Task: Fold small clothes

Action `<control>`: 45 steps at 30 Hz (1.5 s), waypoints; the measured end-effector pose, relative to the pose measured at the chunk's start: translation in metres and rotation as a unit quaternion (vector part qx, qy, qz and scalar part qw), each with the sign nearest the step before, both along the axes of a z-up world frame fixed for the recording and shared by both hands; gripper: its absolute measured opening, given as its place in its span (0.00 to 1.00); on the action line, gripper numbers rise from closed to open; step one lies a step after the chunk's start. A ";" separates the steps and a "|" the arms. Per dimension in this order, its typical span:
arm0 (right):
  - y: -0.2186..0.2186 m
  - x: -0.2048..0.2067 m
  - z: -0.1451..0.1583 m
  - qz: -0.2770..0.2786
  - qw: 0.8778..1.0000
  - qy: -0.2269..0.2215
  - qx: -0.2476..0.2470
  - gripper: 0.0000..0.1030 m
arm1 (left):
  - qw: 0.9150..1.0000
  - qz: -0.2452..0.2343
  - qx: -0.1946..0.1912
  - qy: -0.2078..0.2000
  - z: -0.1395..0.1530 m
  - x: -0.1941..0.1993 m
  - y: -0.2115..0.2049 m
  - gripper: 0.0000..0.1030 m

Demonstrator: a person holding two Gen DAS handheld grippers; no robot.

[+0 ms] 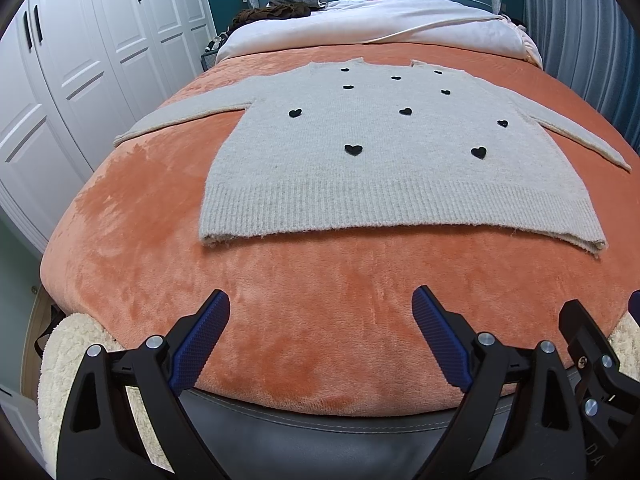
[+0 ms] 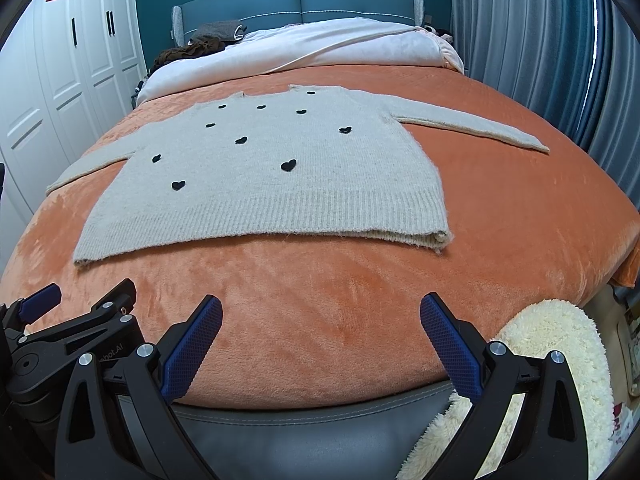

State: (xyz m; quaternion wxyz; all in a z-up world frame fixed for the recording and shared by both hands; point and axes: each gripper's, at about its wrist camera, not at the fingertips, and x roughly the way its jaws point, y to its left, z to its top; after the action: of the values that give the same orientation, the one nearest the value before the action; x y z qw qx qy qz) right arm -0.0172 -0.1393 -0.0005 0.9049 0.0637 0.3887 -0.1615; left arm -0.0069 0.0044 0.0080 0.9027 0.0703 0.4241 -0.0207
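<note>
A small light grey knitted sweater [image 1: 376, 152] with several black hearts lies flat, front up, on the orange blanket [image 1: 320, 320], sleeves spread to both sides, ribbed hem nearest me. It also shows in the right wrist view [image 2: 272, 184]. My left gripper [image 1: 320, 300] is open and empty, low over the blanket's near edge, well short of the hem. My right gripper [image 2: 320, 308] is open and empty, beside the left one, also short of the hem. Part of the right gripper [image 1: 592, 344] shows at the right edge of the left wrist view.
White bedding [image 1: 380, 20] and dark clothes [image 1: 288, 4] lie at the head of the bed. A white wardrobe [image 1: 80, 60] stands on the left, blue curtains [image 2: 540, 40] on the right. Cream fleece [image 2: 552, 360] hangs over the dark footboard [image 2: 320, 432].
</note>
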 end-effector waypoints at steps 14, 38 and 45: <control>0.001 0.000 -0.001 -0.001 1.000 0.002 0.001 0.95 | 1.000 0.000 0.000 -0.001 0.000 -0.001 0.000 0.87; -0.013 0.009 -0.009 0.019 0.999 0.018 0.046 0.95 | 0.999 -0.001 -0.041 0.019 -0.001 0.006 0.019 0.92; -0.157 0.051 0.001 -0.103 0.984 -0.012 0.145 0.95 | 0.995 0.044 -0.082 0.021 0.010 0.045 0.067 0.94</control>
State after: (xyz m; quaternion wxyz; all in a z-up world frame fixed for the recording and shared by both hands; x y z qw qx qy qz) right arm 0.0334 -0.2965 0.0009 0.8689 0.2360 0.3889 -0.1950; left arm 0.0378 0.0715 0.0176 0.8965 -0.0232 0.4421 -0.0167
